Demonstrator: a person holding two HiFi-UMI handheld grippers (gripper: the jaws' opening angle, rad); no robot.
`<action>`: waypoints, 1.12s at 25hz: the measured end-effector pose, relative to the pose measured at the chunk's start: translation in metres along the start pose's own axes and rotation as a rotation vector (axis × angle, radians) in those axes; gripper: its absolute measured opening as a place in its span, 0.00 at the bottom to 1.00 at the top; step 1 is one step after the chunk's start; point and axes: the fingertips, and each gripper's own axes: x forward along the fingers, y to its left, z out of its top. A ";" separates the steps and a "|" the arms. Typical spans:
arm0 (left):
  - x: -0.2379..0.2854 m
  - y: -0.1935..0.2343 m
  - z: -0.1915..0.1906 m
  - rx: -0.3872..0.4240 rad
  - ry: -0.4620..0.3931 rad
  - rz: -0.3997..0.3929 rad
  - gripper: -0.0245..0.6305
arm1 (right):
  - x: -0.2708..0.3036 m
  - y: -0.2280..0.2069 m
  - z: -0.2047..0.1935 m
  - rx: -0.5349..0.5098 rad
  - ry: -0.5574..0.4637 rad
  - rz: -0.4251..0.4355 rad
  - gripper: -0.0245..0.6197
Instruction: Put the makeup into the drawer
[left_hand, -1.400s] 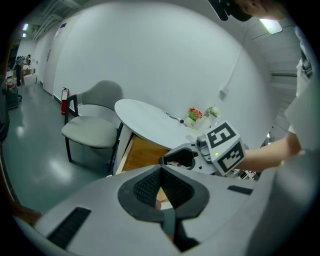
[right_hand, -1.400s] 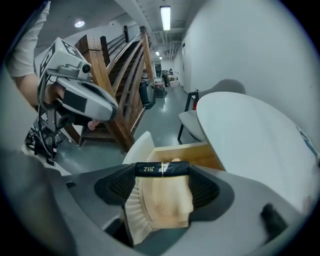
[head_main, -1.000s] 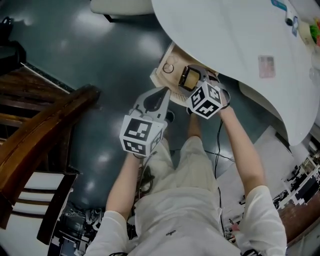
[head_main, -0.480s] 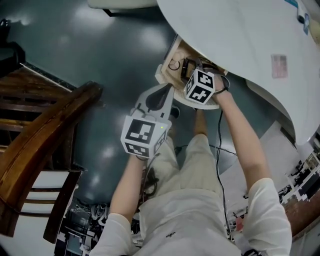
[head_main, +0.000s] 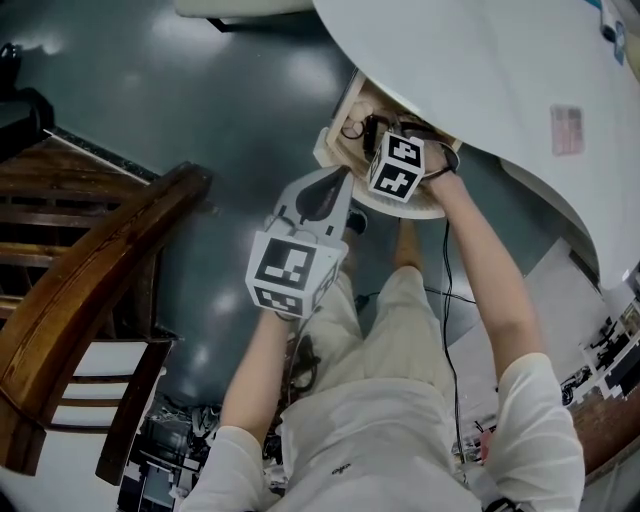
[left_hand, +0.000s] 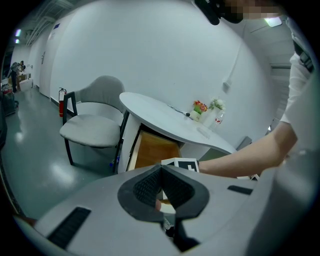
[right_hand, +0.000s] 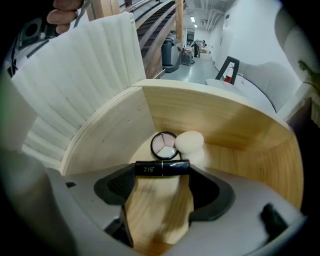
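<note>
— Fingers (right_hand: 206, 186) of the right gripper (right_hand: 162, 174) are clamped endwise on the lipstick (right_hand: 150, 169), which is held over the open drawer's (right_hand: 220, 125) floor.
— And the left gripper (left_hand: 161, 187)?
— Its jaws are pressed together, empty, and held outside the drawer.
— How is the release best made?
— The lipstick should be lowered flat and let go short of the sponge (right_hand: 189, 141) and compact (right_hand: 164, 145), so nothing is knocked.

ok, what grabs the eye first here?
The right tool grips a black tube crosswise over the open wooden drawer, where a round compact and a pale sponge lie side by side. The left tool hangs back, jaws together, empty.
</note>
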 end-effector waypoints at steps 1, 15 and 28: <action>0.001 -0.001 -0.001 0.000 0.001 -0.001 0.05 | 0.001 0.001 -0.001 -0.003 0.004 0.003 0.57; -0.001 -0.005 -0.004 -0.005 -0.001 0.009 0.05 | -0.004 0.001 -0.001 0.030 -0.009 0.001 0.57; -0.025 -0.021 0.009 -0.010 -0.035 0.051 0.05 | -0.079 0.019 0.000 0.059 -0.080 -0.029 0.57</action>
